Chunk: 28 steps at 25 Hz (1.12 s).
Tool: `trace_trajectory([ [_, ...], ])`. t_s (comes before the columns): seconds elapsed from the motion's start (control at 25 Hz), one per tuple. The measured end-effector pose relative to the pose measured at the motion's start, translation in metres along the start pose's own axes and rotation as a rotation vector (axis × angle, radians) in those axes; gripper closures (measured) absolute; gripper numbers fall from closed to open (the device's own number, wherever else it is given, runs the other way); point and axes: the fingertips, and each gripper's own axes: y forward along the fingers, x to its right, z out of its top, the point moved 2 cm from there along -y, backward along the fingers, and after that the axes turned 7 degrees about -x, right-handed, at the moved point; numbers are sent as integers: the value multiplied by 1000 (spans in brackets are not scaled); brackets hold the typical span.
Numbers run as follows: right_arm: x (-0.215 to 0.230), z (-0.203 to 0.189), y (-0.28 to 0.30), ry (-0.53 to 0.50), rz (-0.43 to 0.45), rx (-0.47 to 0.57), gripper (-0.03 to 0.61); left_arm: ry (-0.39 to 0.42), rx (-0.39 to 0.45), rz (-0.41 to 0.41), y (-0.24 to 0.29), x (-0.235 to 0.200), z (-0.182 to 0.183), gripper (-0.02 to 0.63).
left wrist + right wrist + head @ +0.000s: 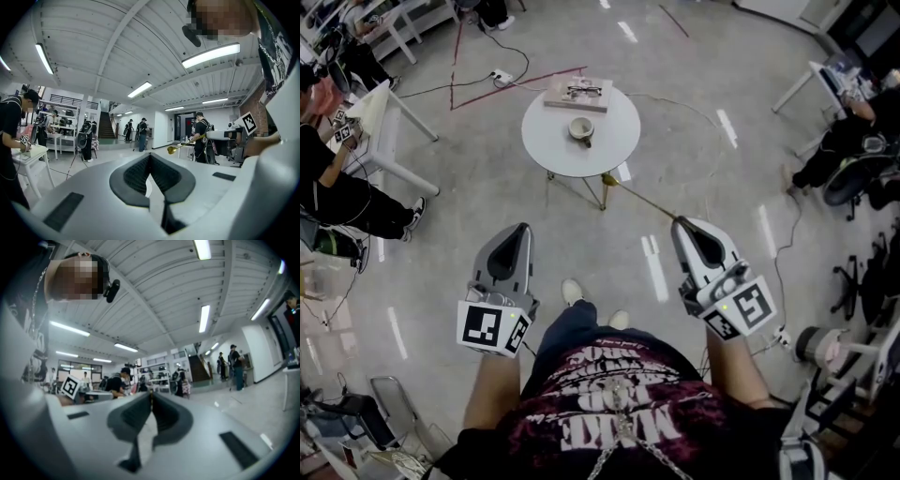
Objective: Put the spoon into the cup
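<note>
the right tool (678,222) is pinched tight on the handle end of a long gold metal spoon (642,200), whose bowl points toward the round white table (542,141). a small pale ceramic cup (581,130) stands on that table, well apart from the spoon. the left tool (521,228) is closed narrow, holding nothing.

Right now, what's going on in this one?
A person stands on the open floor, some way short of a round white table, with a gripper in each hand. The right gripper has its jaws shut on the handle end of a long gold spoon, which points toward the table. The left gripper is shut and holds nothing. The cup sits on the table beside a book. The spoon is not yet in the cup.
</note>
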Motion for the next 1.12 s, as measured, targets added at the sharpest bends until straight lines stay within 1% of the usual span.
trace_trajectory([
  [0.16, 2, 4, 22, 0, -3, -1, 542, 0, 0, -9, 11, -18, 2, 583],
  [0.44, 8, 7, 50, 5, -14, -9, 541, -5, -13, -39, 31, -37, 2, 583],
  [0.76, 10, 14, 72, -7, -41, -6, 541, -3, 3, -75, 49, -56, 9, 583],
  [0.92, 7, 20, 86, -15, -50, -1, 541, 2, 14, -96, 53, -68, 15, 583],
  [1.12, -5, 30, 95, -33, -45, 13, 541, 12, 33, -99, 44, -80, 24, 583],
])
